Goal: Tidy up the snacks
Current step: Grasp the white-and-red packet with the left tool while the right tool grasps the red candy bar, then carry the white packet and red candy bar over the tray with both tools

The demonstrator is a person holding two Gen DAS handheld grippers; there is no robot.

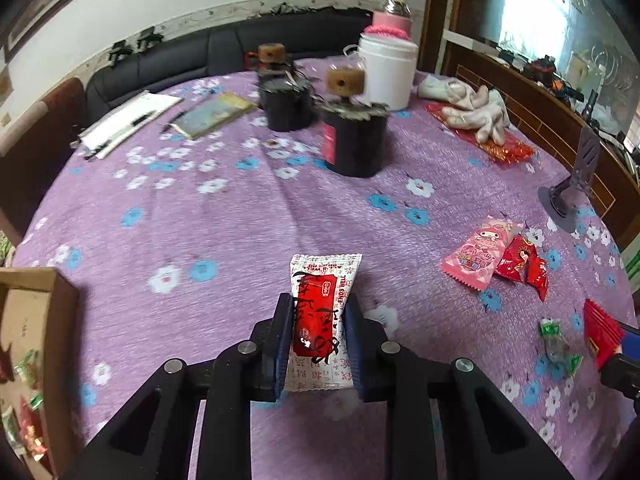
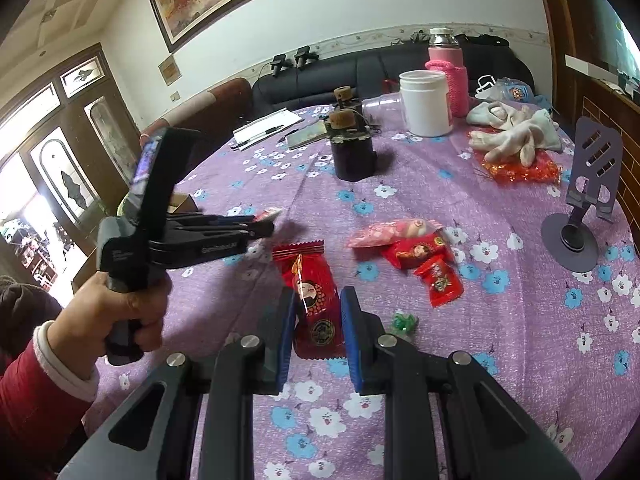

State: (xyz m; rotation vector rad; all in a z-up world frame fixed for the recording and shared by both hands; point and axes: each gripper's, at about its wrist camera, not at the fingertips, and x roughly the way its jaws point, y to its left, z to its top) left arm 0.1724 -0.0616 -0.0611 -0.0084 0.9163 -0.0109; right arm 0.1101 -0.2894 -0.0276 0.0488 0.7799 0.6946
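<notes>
My left gripper is shut on a white and red snack packet, held above the purple tablecloth; it also shows in the right wrist view at the left. My right gripper is shut on a red snack packet. A pink packet and red packets lie together at the right; they show in the right wrist view as pink and red. A small green candy lies beside my right gripper. A cardboard box with several snacks sits at the left edge.
Two dark jars with cork stoppers stand mid-table, a white tub and pink bottle behind. White gloves on red wrapping, a purple phone stand, papers with pens and a booklet lie around.
</notes>
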